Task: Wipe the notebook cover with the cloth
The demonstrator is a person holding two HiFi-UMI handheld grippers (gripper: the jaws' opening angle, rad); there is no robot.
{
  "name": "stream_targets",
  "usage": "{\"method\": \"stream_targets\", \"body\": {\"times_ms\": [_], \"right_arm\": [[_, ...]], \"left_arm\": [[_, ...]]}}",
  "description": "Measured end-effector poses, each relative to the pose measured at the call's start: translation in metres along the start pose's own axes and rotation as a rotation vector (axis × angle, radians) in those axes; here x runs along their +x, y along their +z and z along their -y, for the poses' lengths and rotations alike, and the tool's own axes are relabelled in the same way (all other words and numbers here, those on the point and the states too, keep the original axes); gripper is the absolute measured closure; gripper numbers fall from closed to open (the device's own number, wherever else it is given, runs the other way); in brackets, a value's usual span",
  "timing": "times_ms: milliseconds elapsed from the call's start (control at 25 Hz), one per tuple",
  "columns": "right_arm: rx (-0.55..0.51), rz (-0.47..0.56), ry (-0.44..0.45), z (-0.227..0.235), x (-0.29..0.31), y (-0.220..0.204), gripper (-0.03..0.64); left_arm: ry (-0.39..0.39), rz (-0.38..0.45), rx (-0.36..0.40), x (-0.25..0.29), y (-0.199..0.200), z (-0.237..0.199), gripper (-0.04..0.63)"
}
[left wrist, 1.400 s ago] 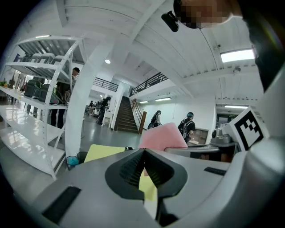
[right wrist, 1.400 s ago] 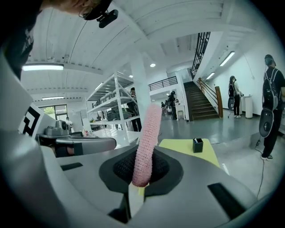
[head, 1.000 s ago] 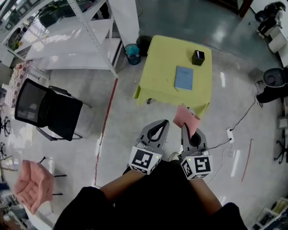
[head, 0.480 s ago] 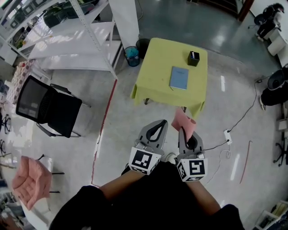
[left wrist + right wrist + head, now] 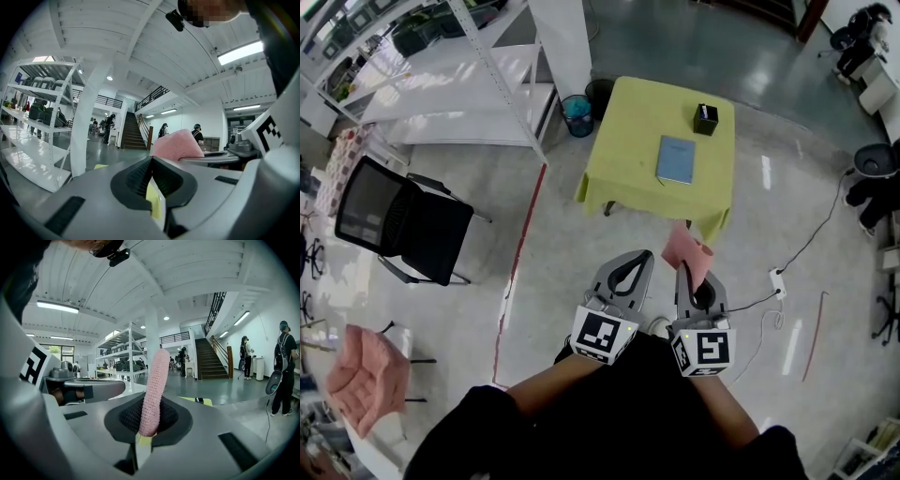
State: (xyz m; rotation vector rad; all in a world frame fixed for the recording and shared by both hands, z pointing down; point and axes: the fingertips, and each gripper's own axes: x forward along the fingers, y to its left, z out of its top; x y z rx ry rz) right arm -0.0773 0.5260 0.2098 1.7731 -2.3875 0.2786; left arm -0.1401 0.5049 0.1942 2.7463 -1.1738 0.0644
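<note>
Cloth, pink and folded, stands up from our right gripper, whose jaws pinch it at its lower edge. In the right gripper view we see it edge-on, rising straight from between the two pads. Our left gripper sits just beside the right one, on its left, with its jaws pressed together and nothing between them. In the left gripper view the cloth shows past those shut tips, off to the right. We hold both grippers near our body, over the grey floor and well apart from the desk.

That desk wears a yellow-green cover and stands far ahead of us. On it lies the notebook, blue-grey, closed and flat, a little right of the middle. A small black box stands at the far right corner, apart from the notebook.

A blue bin sits on the floor by the desk's far left corner, and a white shelving rack stands further left. A black chair is at the left. A thin red line runs along the floor from near the rack toward us. To the right of our right gripper a white power strip lies on the floor. Near left we see something pink, but we cannot tell what it is.
</note>
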Motion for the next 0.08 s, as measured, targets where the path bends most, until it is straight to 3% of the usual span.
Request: {"method": "stream_targets", "body": {"times_ms": [80], "right_arm": [[-0.006, -0.002, 0.004, -0.0082, 0.0009, -0.0006, 0.581]], "left_arm": [[0.002, 0.006, 0.001, -0.0030, 0.0015, -0.0044, 0.589]]}}
